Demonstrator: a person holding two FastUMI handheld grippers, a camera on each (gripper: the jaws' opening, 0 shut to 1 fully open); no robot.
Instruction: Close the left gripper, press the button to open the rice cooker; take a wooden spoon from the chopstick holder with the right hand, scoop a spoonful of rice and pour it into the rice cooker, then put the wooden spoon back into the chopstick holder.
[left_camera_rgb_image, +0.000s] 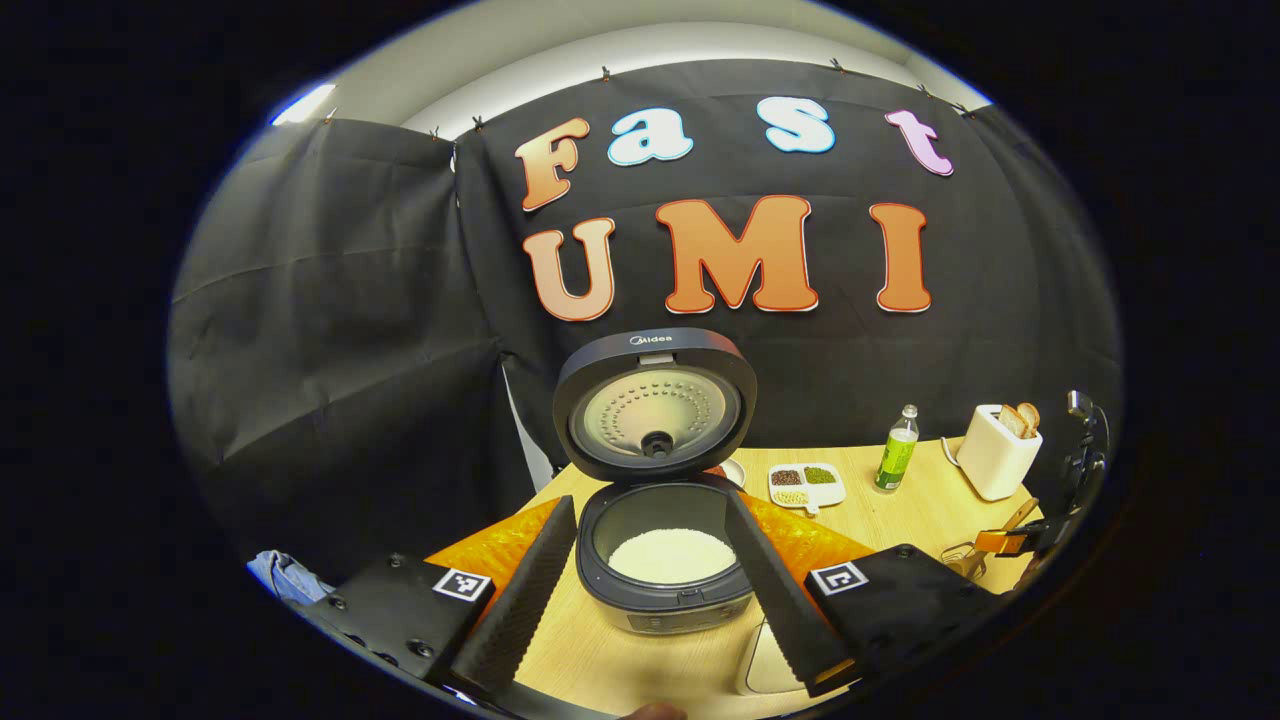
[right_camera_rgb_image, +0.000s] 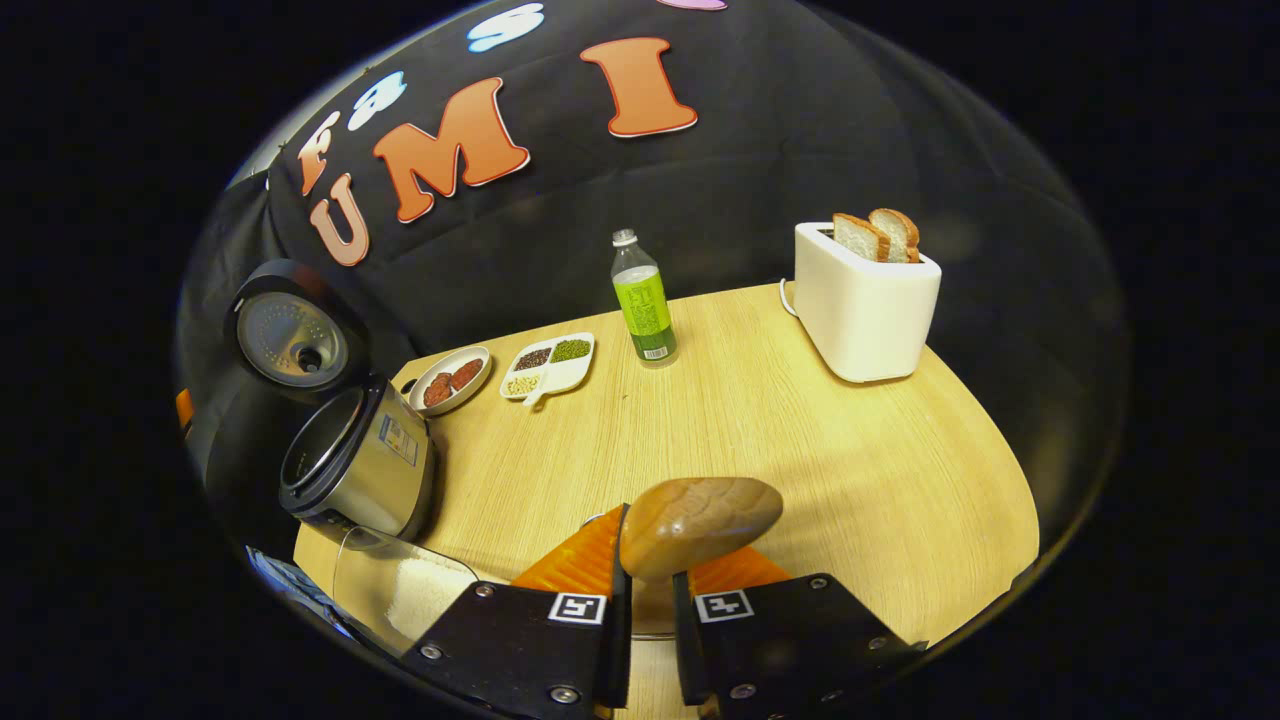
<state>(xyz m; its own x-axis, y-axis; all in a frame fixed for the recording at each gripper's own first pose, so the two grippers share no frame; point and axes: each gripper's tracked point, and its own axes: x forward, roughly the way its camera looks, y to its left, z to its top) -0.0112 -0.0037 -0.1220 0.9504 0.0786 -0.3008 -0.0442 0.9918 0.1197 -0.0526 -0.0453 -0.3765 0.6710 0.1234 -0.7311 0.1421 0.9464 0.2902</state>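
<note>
Rice cooker (left_camera_rgb_image: 662, 520) open at the tabletop's (right_camera_rgb_image: 800, 450) left, rice already inside. Right gripper (right_camera_rgb_image: 648, 580), fingers pinching the wooden spoon (right_camera_rgb_image: 700, 522) (bowl up, apparently empty), near the clear rice container (right_camera_rgb_image: 395, 590). Left gripper (left_camera_rgb_image: 660, 590) fingers spread wide. Likely next: returning spoon to holder.

table (right_camera_rgb_image: 820, 470) | on it: rice cooker (right_camera_rgb_image: 360, 465), two dishes, bottle (right_camera_rgb_image: 643, 300), toaster (right_camera_rgb_image: 865, 300)

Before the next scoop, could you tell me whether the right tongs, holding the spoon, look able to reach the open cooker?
Probably yes: the cooker stands lid-up, and bare table lies between it and the right tongs gripping the spoon.
</note>
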